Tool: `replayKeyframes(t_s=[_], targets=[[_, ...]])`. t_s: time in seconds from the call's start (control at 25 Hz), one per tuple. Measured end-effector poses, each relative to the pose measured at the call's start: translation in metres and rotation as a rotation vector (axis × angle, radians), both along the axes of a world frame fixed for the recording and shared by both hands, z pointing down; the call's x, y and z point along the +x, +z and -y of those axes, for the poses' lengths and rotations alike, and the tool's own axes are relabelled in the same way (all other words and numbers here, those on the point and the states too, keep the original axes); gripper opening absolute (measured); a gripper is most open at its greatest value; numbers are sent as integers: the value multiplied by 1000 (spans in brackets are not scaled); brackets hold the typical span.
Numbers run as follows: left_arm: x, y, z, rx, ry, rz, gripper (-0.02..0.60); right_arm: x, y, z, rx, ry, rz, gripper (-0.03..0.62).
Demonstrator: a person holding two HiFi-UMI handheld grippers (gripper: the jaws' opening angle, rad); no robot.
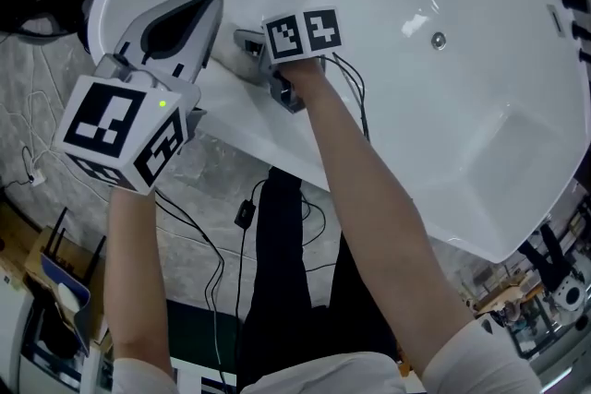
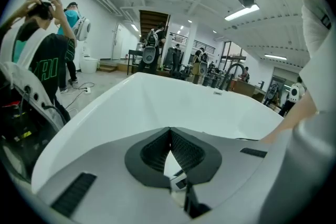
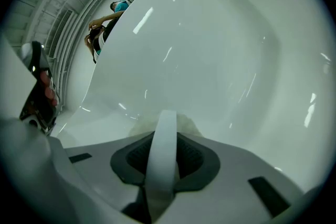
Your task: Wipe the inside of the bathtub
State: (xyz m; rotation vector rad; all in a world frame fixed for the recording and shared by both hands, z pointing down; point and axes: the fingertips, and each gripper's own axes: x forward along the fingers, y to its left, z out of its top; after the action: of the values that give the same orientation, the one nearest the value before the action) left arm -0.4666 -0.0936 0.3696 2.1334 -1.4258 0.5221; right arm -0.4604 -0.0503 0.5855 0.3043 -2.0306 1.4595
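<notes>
Right gripper view shows the right gripper point(image 3: 164, 139) clenched on a white handle point(image 3: 160, 165), so the pale pad point(image 3: 188, 124) just ahead seems pressed against the bathtub point(image 3: 226, 50) wall for wiping. The left gripper point(image 2: 169, 139) is held closed and empty above the rim, probably to be out of the way.

The bathtub point(image 1: 397, 115) runs out past the top and right edges of the head view, where the marker cube point(image 1: 303, 34) covers the jaws of the right tongs point(image 3: 167, 136). In the right gripper view a white band point(image 3: 161, 165) clamped between those jaws leaves by the bottom edge. The pale wad point(image 3: 190, 124) beyond them is mostly hidden by the tongs' body, so its kind cannot be told. The far figures point(image 2: 152, 50) in the left gripper view are too small to make out.
</notes>
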Motion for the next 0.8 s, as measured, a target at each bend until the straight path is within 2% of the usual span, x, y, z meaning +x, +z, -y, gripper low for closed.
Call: replayKeyframes(t_s=[0.2,0.4,0.52,0.8], targets=[[17,25,20,-73,143,66,11,16,23,6,-11,13,-36,92],[26,50,24,-149,254,85,11,33,38,2,-31,29,-65,92],[25,64,28,-183,292,90,11,41,47,1,-44,41,-79,92],[43,77,32,-208,329,97,11,76,54,-4,-86,71,-123,92]])
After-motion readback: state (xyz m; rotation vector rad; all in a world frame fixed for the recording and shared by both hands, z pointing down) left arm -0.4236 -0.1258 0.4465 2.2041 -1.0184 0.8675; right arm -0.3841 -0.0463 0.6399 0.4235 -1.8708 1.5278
